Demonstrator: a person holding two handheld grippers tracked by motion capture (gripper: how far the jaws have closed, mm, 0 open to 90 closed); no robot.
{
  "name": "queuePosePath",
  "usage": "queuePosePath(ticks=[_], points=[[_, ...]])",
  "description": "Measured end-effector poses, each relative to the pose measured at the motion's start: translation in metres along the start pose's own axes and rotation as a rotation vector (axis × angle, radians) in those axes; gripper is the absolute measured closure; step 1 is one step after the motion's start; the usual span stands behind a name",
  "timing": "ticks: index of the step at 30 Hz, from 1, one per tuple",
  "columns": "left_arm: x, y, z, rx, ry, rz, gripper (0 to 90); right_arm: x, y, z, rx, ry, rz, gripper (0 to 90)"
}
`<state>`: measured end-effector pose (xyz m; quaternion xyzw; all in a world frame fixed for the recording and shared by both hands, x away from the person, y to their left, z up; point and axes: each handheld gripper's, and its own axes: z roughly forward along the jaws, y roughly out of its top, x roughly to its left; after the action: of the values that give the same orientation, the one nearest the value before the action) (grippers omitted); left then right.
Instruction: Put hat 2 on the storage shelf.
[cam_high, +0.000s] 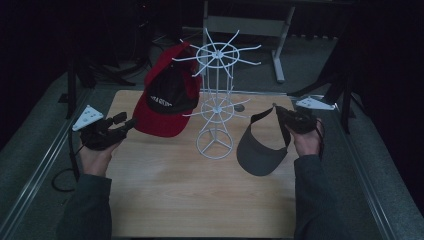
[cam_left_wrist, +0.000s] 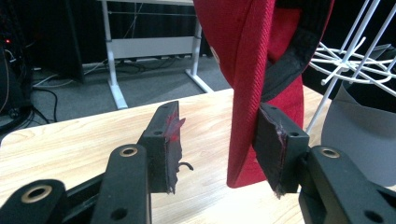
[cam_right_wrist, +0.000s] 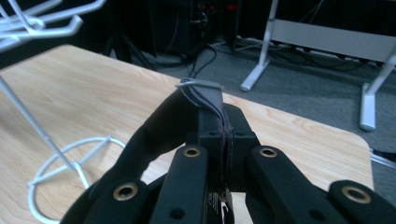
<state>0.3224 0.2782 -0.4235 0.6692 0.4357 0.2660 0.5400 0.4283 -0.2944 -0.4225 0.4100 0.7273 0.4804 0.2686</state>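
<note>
Our right gripper pinches shut on the grey visor's strap, visor dangling over the table beside the white wire rack. Light, floppy fabric, w/ a stiffer brim; strap's the sensible hold. Left gripper gapes wide, red cap's brim hanging between its jaws.

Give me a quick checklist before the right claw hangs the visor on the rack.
1. Right claw shut on visor strap: ok.
2. Visor lifted off table: cannot tell.
3. Rack upright: ok.
4. Free prongs on the visor's side of the rack: ok.
5. Left claw open, red cap brim between its jaws, not pinched: ok.
6. Cap hanging on rack: ok.
</note>
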Motion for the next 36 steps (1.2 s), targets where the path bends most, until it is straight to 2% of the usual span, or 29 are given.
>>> queuePosePath(ticks=[14, 24, 36], points=[[0.000, 0.000, 0.000, -0.001, 0.000, -0.002, 53.1, 0.006, 0.012, -0.012, -0.084, 0.047, 0.032, 88.3], [0.000, 0.000, 0.001, 0.002, -0.001, 0.000, 53.1, 0.011, 0.022, -0.025, -0.146, 0.088, 0.032, 88.3], [0.000, -0.001, 0.002, 0.001, -0.003, -0.002, 53.1, 0.014, 0.025, -0.029, -0.181, 0.134, 0.068, 88.3]])
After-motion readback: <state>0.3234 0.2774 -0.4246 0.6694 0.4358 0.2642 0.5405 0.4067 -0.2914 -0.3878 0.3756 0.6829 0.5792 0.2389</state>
